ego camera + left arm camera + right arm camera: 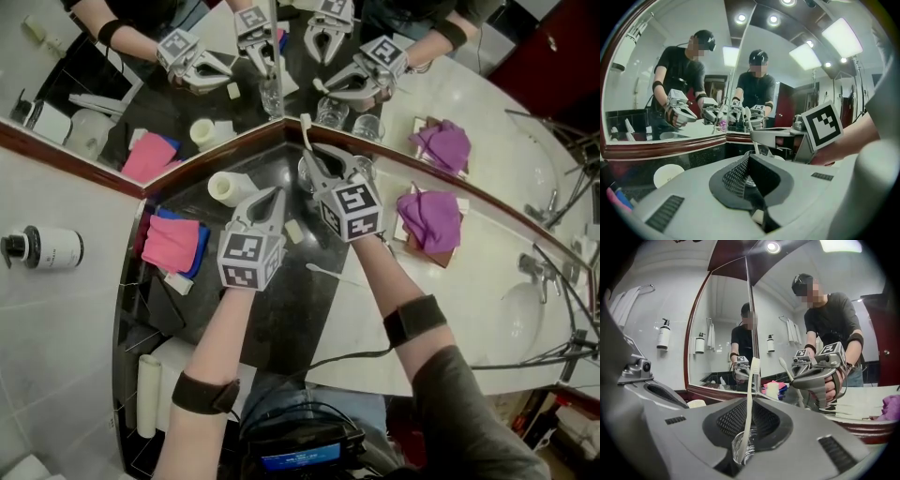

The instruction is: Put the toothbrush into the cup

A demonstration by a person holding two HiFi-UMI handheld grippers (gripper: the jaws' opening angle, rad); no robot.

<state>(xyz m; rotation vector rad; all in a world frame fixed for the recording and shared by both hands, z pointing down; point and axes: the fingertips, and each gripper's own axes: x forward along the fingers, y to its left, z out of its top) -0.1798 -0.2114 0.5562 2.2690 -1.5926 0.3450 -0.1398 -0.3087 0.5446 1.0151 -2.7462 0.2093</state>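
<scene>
A white toothbrush [750, 399] stands nearly upright between the jaws of my right gripper [749, 420], which is shut on its handle. Its lower end reaches into the clear glass cup [743, 451] just below the jaws. In the head view the toothbrush [307, 133] rises above the right gripper [316, 161] in the mirrored corner, and the cup [306, 176] is mostly hidden under the jaws. My left gripper [275, 195] hangs just left of it, shut and empty. From the left gripper [749, 180] view, the toothbrush [748, 123] and the right gripper's marker cube [822, 124] are straight ahead.
On the dark counter lie a white round jar [225, 187], a pink cloth on a blue one [171, 244], a small pale block [293, 231] and a thin white stick [333, 274]. A purple cloth [429, 217] sits on a tray to the right. A tap [539, 267] stands by the basin.
</scene>
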